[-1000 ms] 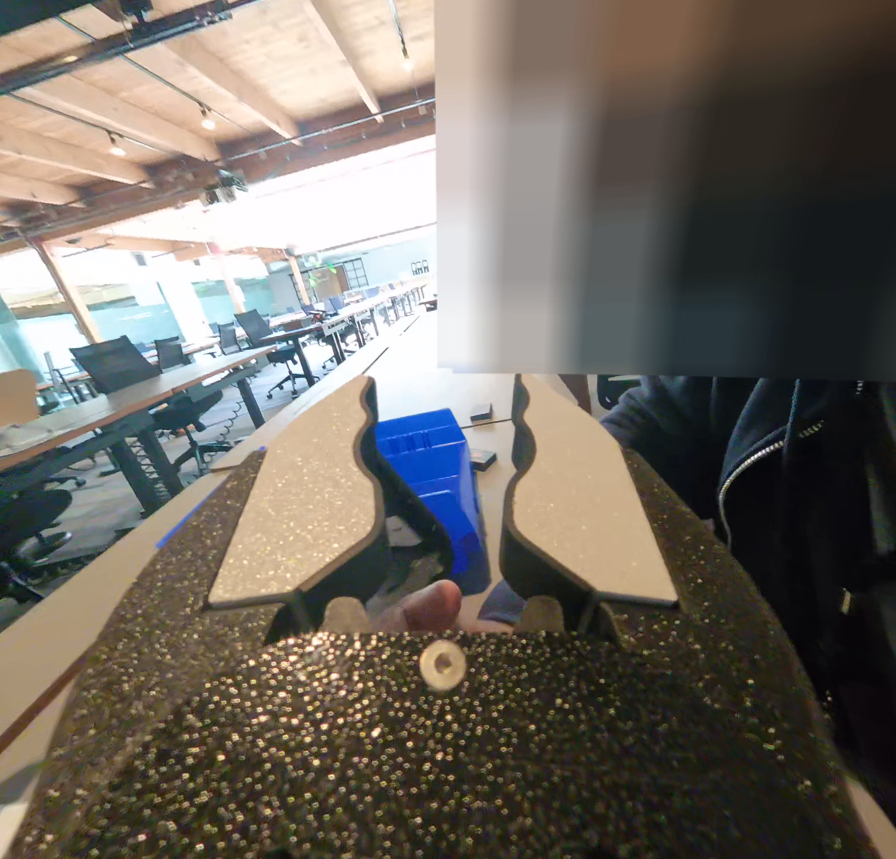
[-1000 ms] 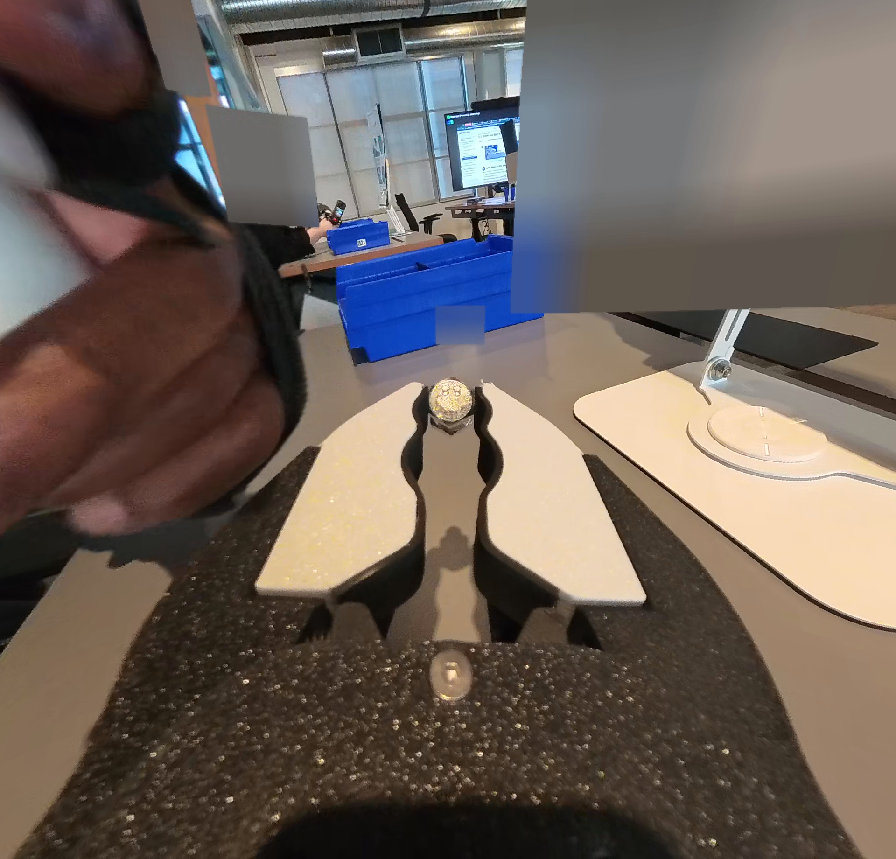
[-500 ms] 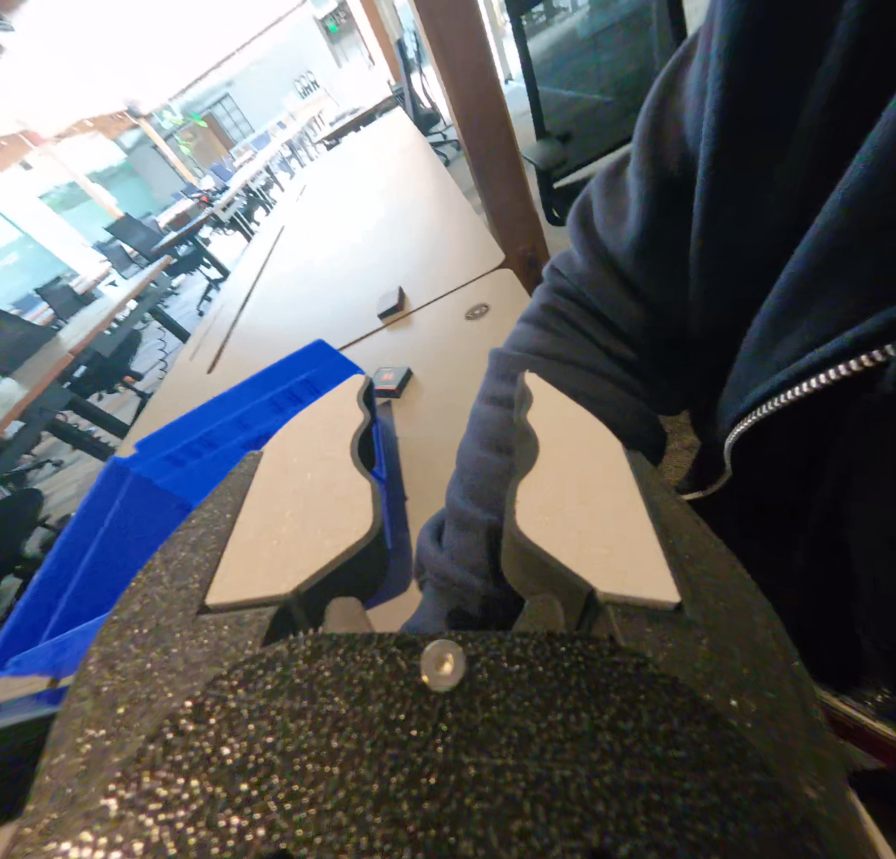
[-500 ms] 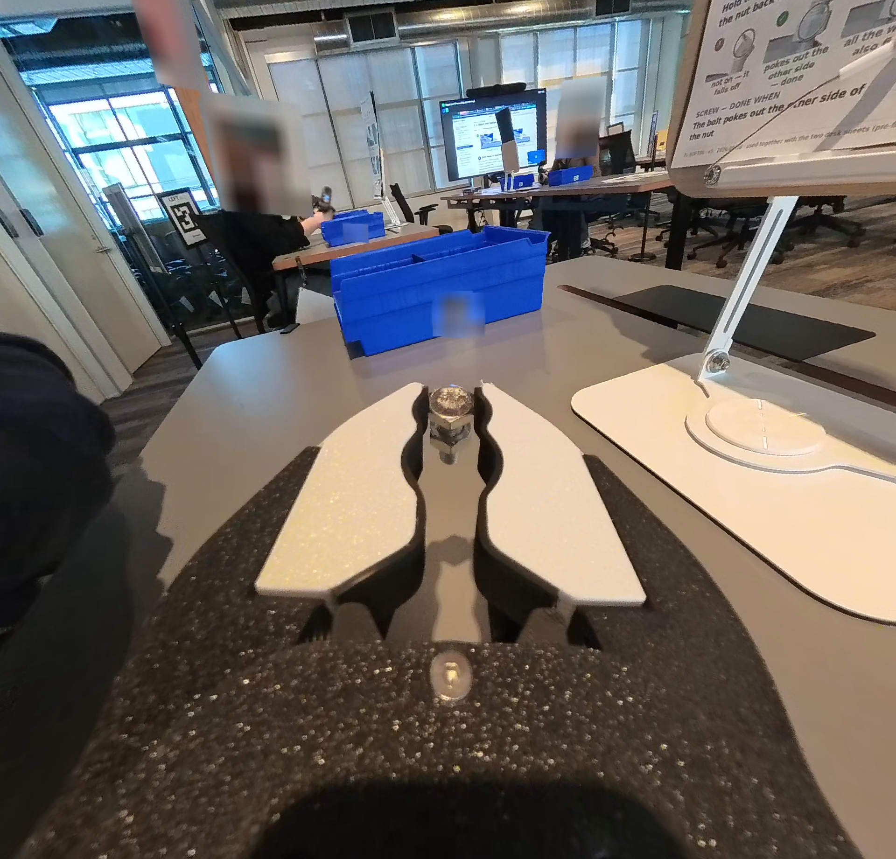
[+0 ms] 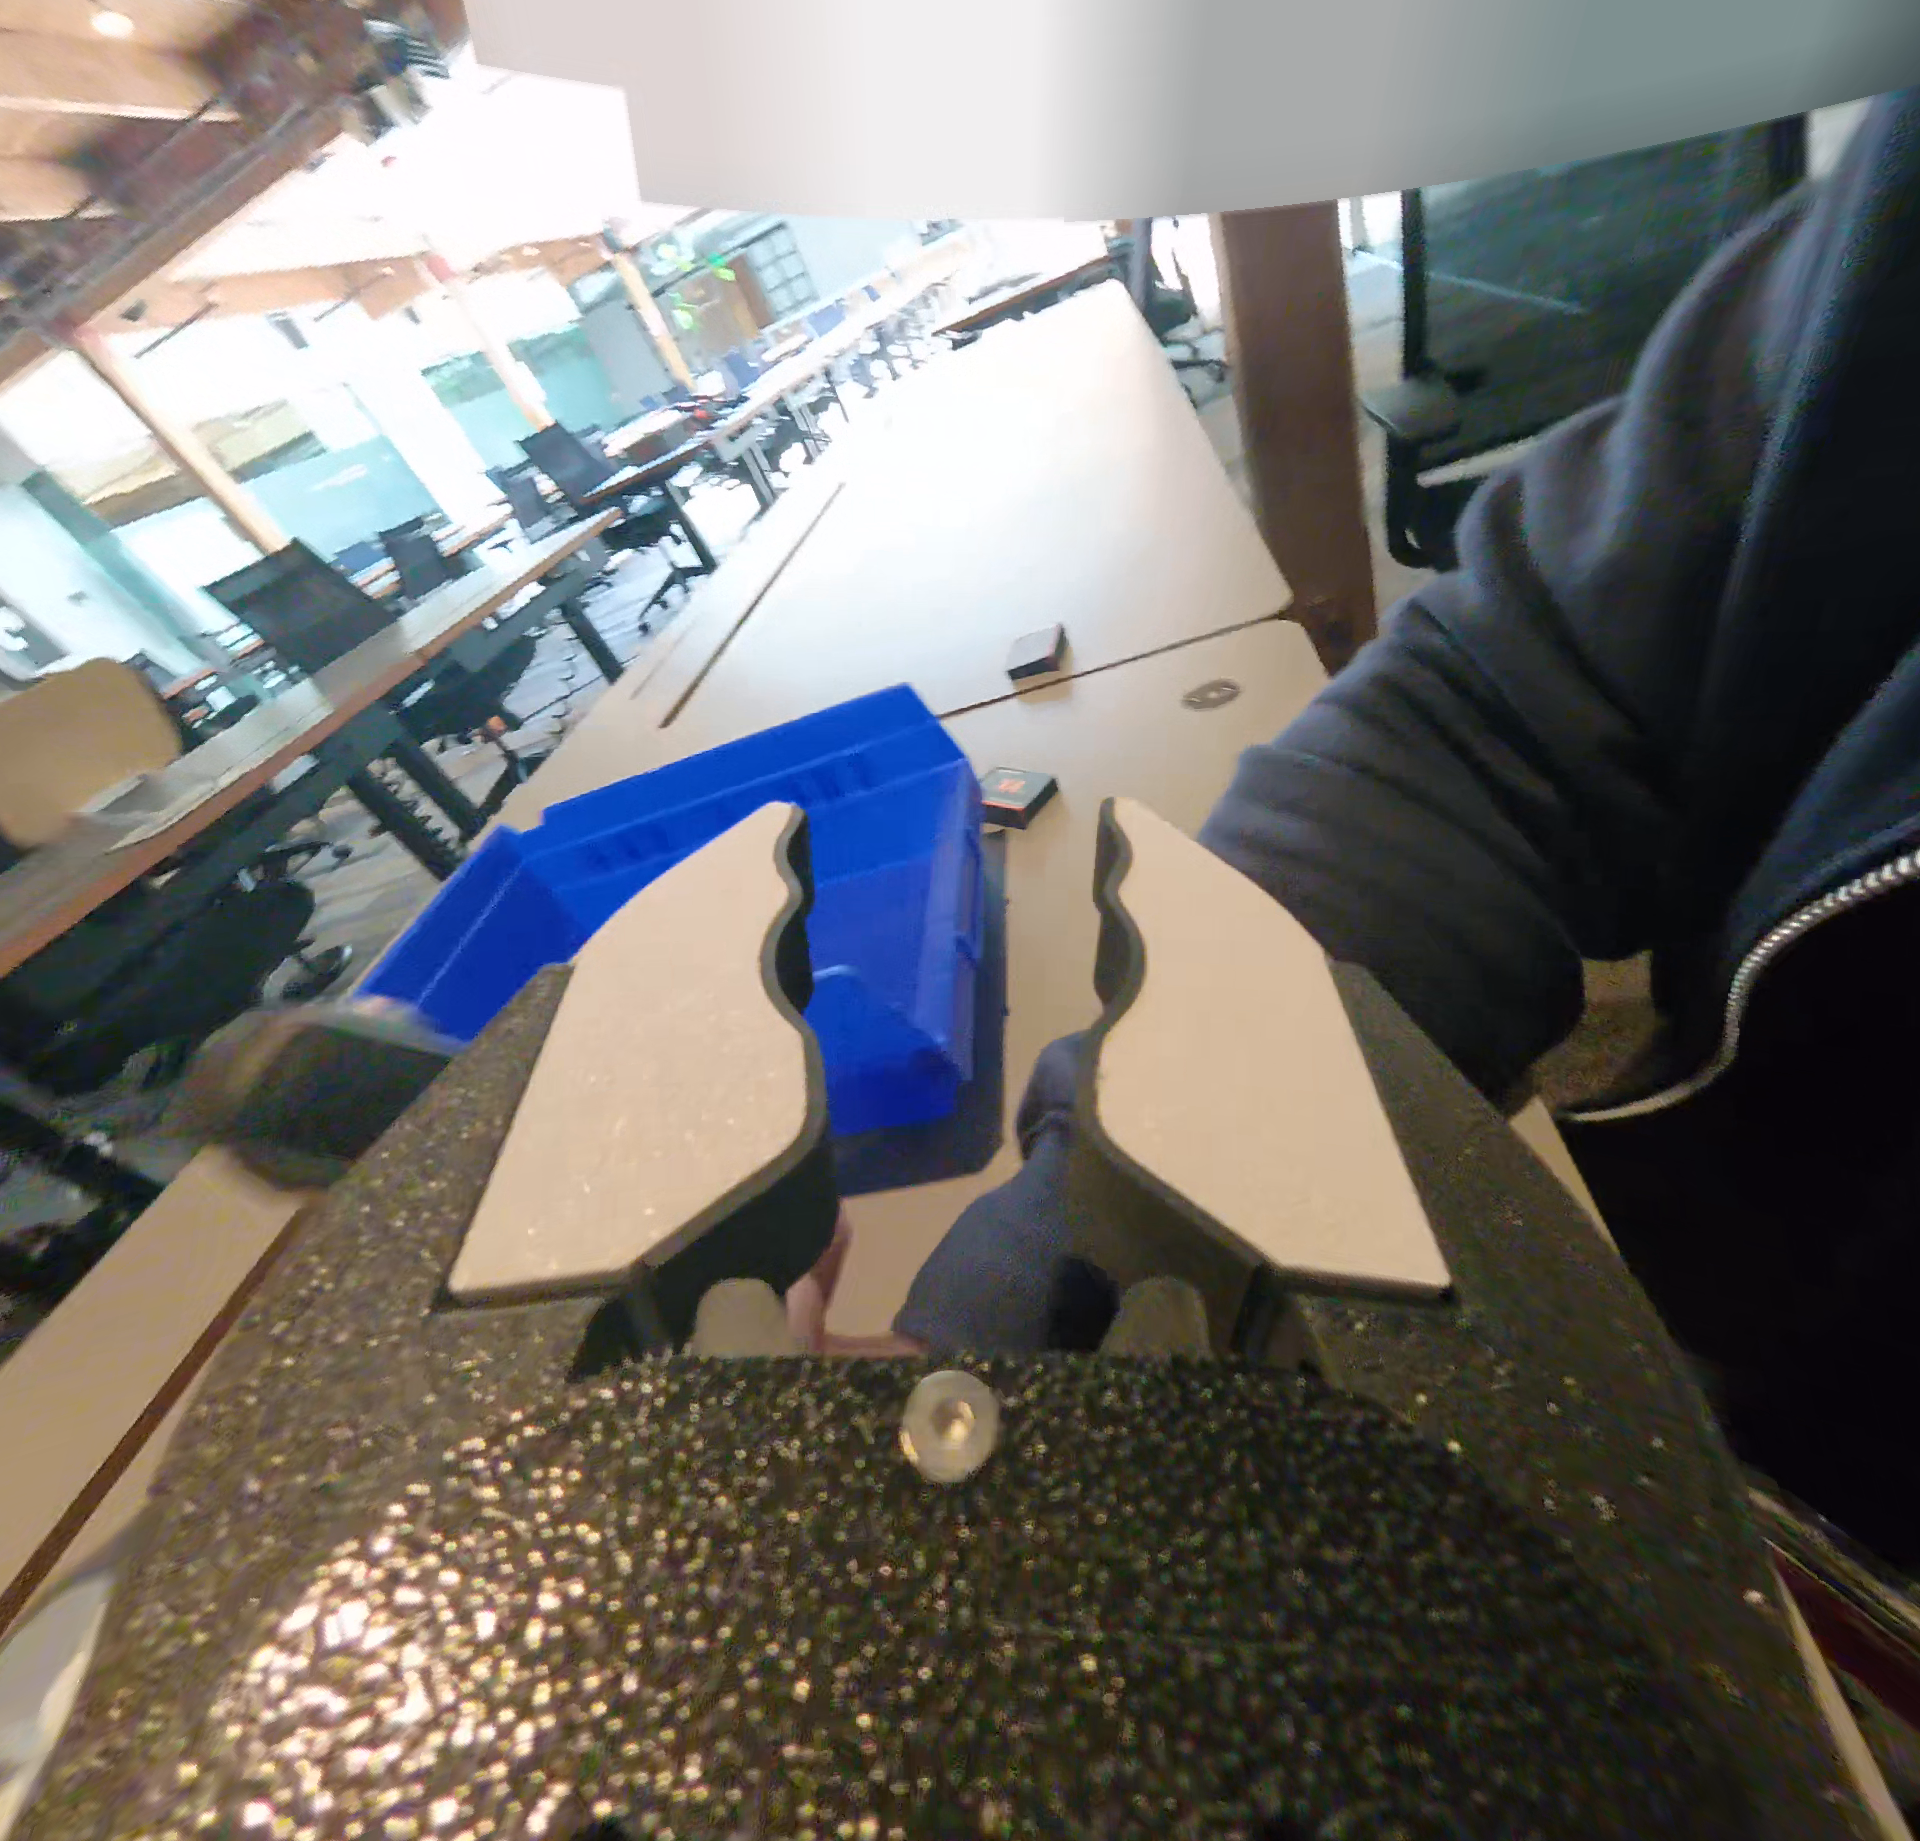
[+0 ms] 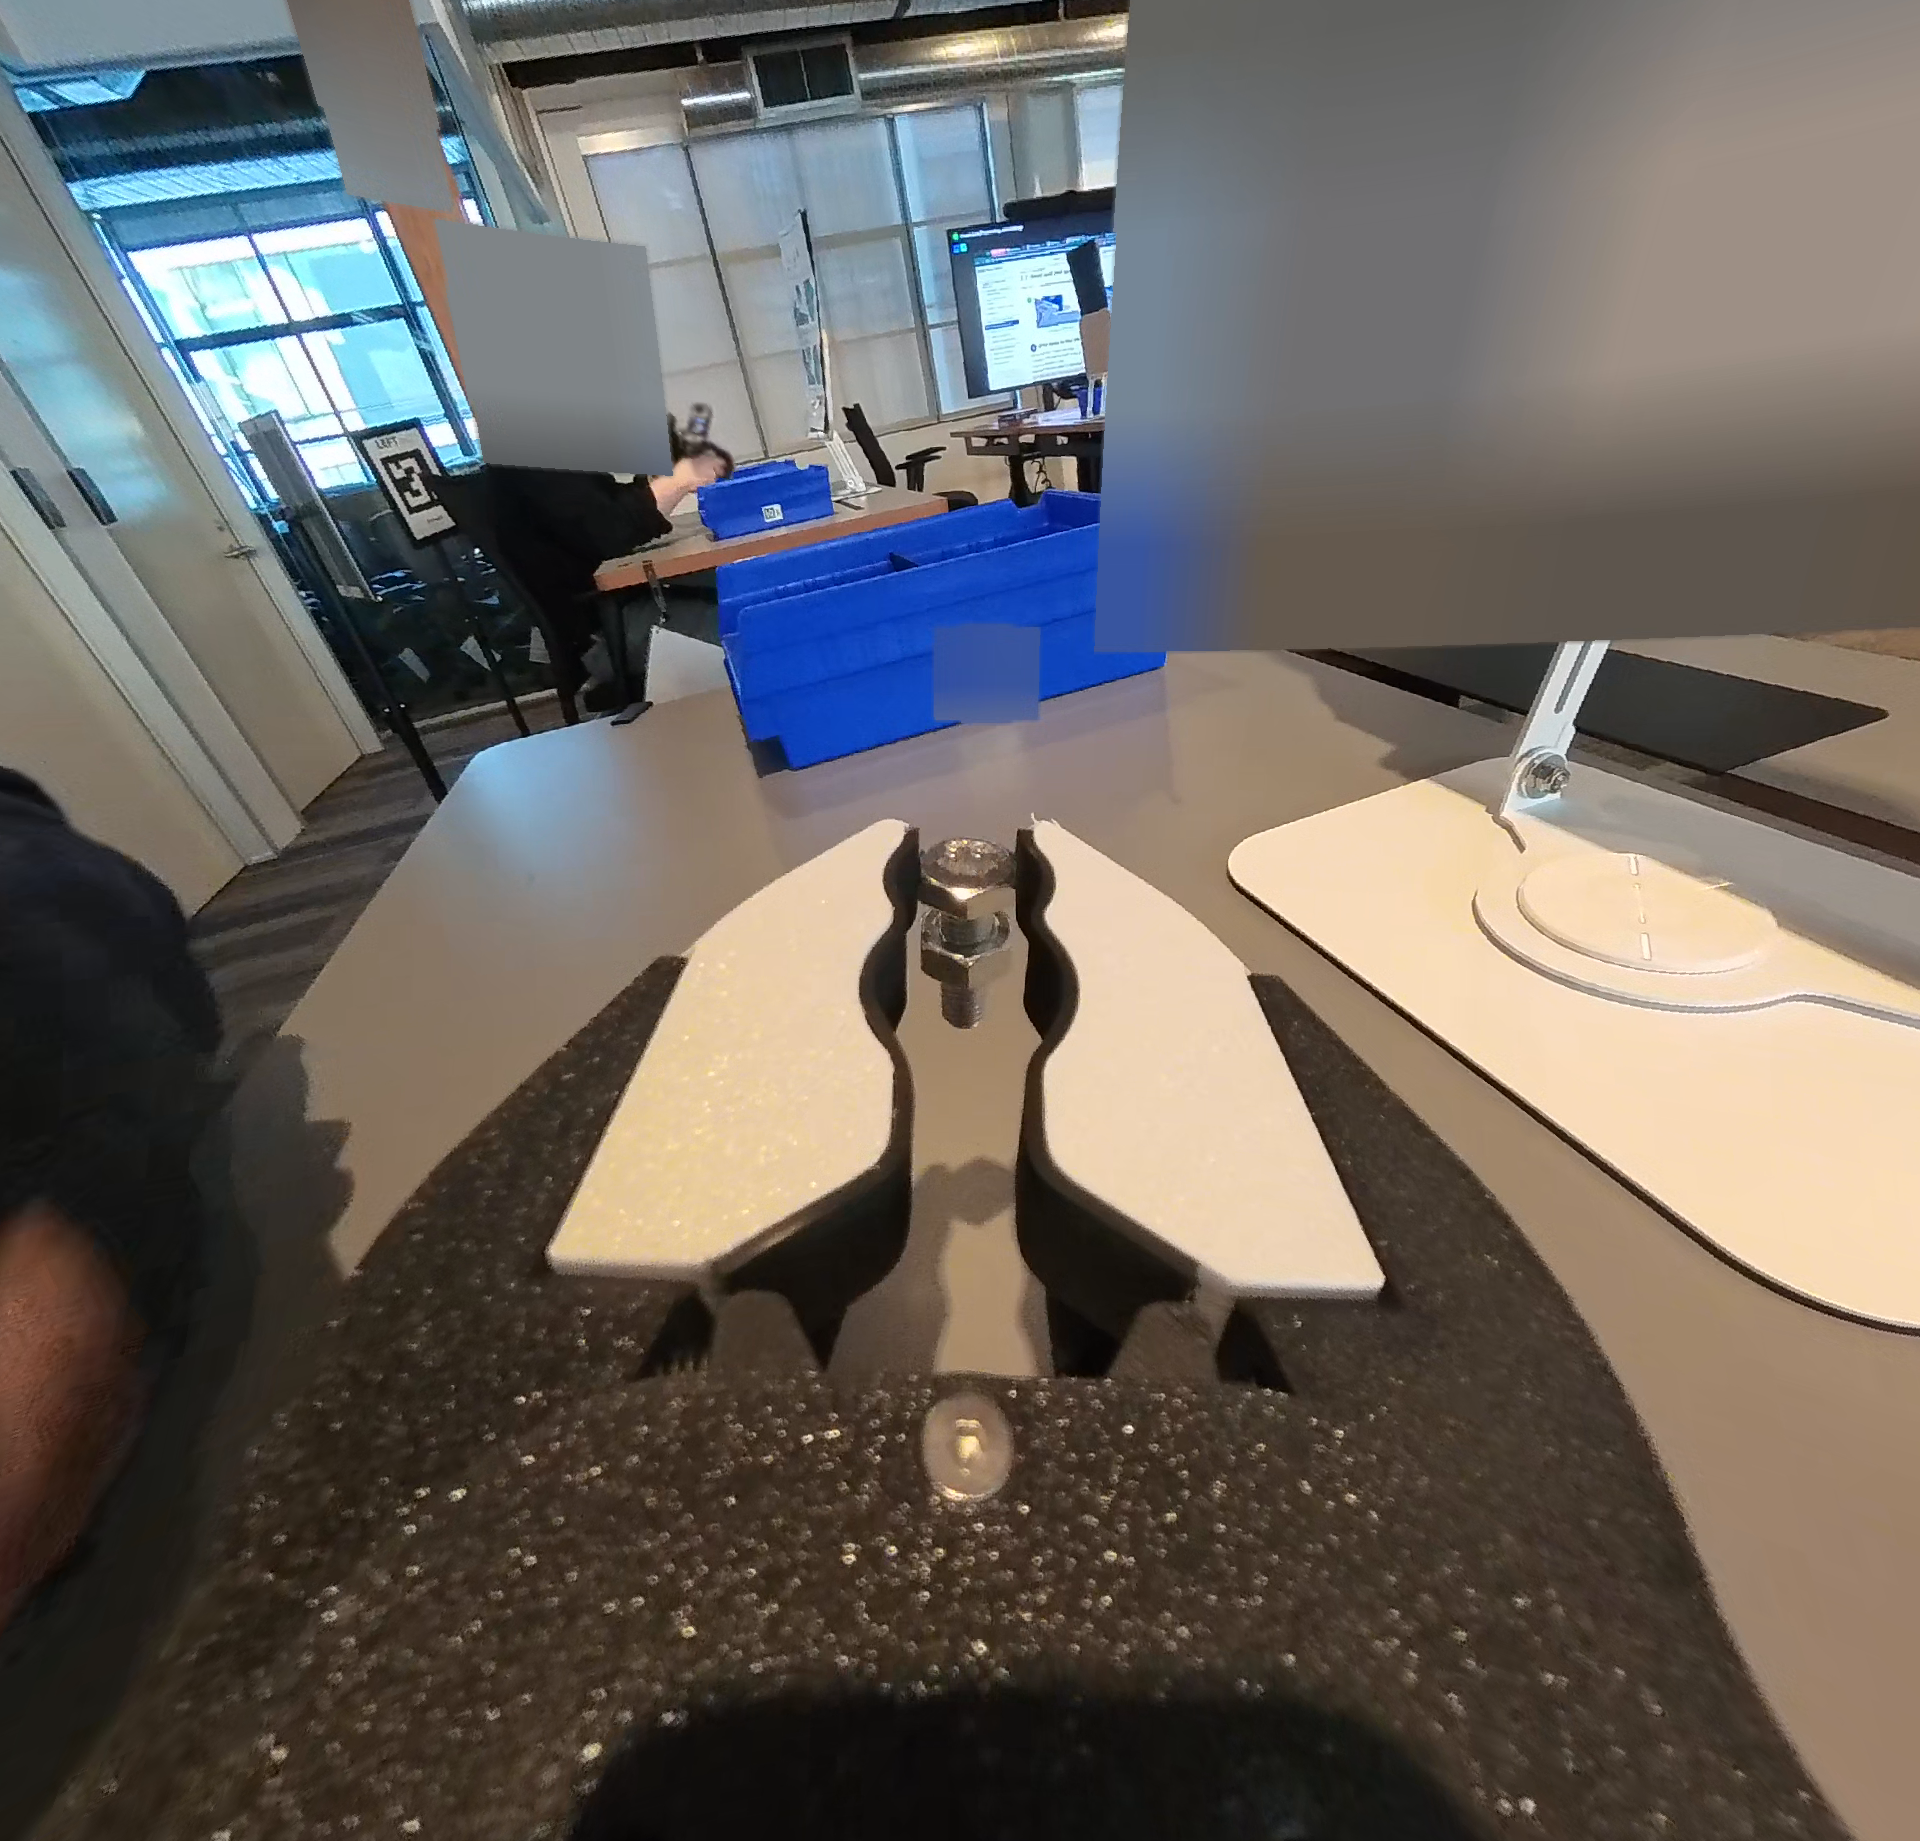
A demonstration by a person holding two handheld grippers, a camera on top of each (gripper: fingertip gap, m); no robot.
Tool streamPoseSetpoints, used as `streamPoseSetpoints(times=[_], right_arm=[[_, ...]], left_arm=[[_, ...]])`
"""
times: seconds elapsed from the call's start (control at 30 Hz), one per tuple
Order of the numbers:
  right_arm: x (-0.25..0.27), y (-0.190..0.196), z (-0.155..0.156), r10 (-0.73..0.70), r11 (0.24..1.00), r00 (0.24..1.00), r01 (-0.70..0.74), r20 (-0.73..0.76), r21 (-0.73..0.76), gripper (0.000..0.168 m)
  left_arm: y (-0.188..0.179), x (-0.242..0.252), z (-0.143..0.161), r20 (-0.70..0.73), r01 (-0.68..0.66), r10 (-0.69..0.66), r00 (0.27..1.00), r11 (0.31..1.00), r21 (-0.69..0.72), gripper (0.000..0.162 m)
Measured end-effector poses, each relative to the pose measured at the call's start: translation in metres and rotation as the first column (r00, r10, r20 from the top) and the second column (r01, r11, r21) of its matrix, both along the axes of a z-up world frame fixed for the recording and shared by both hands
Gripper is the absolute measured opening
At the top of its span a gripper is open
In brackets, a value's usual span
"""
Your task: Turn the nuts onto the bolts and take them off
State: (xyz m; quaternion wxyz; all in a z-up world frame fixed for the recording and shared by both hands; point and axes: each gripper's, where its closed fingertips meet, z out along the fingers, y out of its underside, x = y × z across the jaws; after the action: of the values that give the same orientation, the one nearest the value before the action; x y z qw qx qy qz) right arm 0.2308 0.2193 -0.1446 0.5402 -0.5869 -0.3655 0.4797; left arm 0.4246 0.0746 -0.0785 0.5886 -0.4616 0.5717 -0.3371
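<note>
- Our right gripper, low centre of its frame, is pinched on the bolt by its head; the shank points towards us with the nut threaded on.
- Our left gripper gapes wide with nothing in it.
- A second ago a hand blurred across the left of the right view; now it sits low at that edge, so the nut is reachable.
- Beyond, bare grey table; white stand base right, blue bin upper centre.
</note>
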Motion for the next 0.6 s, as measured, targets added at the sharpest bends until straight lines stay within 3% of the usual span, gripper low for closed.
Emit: streamPoseSetpoints(times=[0.1, 0.33, 0.5, 0.6], right_arm=[[-0.001, 0.000, -0.001, 0.006, 1.000, 1.000, -0.006, 0.006, -0.003, 0.017], [-0.003, -0.003, -0.001, 0.019, 1.000, 1.000, -0.019, 0.011, 0.005, 0.017], [-0.003, -0.003, -0.001, 0.021, 1.000, 1.000, -0.021, 0.012, 0.003, 0.016], [-0.002, -0.003, -0.001, 0.024, 1.000, 1.000, -0.024, 0.009, 0.001, 0.016]], left_arm=[[0.020, -0.031, 0.018, 0.068, -0.060, 0.064, 0.996, 0.996, -0.063, 0.049], [0.048, -0.074, 0.073, 0.226, 0.009, 0.020, 0.974, 0.992, -0.127, 0.052], [0.062, -0.070, 0.073, 0.245, 0.088, -0.031, 0.969, 0.970, -0.225, 0.054], [0.059, -0.063, 0.071, 0.244, 0.091, -0.042, 0.969, 0.977, -0.195, 0.054]])
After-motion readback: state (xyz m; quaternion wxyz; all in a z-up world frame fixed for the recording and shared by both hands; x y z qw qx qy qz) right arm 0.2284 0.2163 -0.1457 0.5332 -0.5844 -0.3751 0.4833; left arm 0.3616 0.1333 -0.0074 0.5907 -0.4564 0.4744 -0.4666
